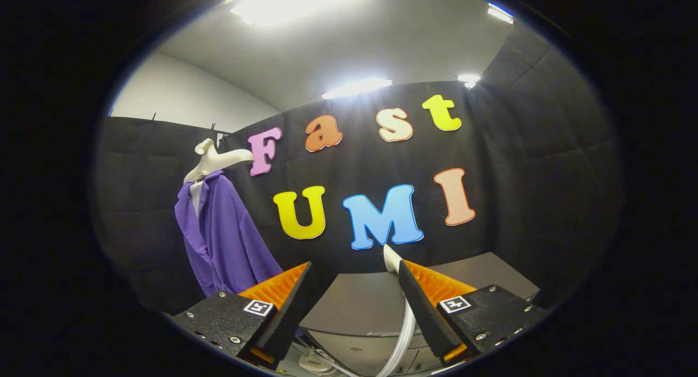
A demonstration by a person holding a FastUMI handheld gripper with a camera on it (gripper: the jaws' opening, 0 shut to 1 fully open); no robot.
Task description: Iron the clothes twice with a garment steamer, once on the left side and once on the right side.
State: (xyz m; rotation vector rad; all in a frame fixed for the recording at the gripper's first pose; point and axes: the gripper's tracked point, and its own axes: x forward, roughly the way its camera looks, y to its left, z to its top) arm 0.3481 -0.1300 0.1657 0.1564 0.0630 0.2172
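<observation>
Shirt [226, 240] hanging on hanger [215, 160] left of spread gripper [351, 273] fingers; table [360, 303] just ahead, hose [406, 322] between.

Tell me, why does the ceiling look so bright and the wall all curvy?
In the gripper view, ceiling lights glare white, washing out detail; the fisheye lens bends the booth wall; the purple shirt stays sharp, and the open gripper looks oversized up close.

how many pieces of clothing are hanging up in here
1. A purple shirt hangs on a white hanger against the booth wall, beyond the open gripper and off its left finger. More could hang outside the view.
</observation>
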